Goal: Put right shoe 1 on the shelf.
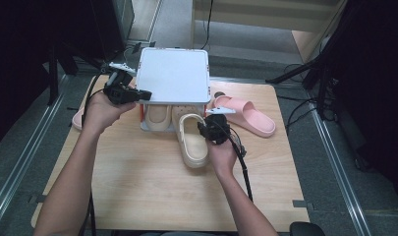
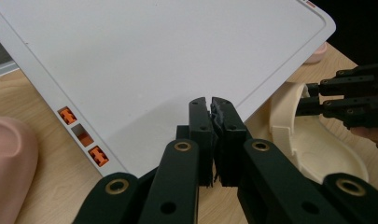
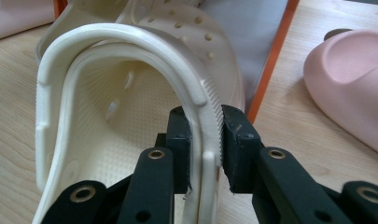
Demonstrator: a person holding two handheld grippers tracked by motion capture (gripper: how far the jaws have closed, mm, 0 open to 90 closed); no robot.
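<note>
Under white lid [image 1: 173, 73], half-hidden cream clog [image 1: 158, 116]

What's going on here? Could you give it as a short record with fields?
Surface: wooden table
Rack: white shoe rack, one cream clog inside
Left gripper: shut, at the rack's top panel edge
Right gripper: shut on the strap of a second cream clog, partly outside the rack
Beside rack: pink slide

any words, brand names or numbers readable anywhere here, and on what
None can be read.
The white lid is blank.
The cream clog held in the right gripper shows holes and ridges, no brand.
The pink slide is plain.
</note>
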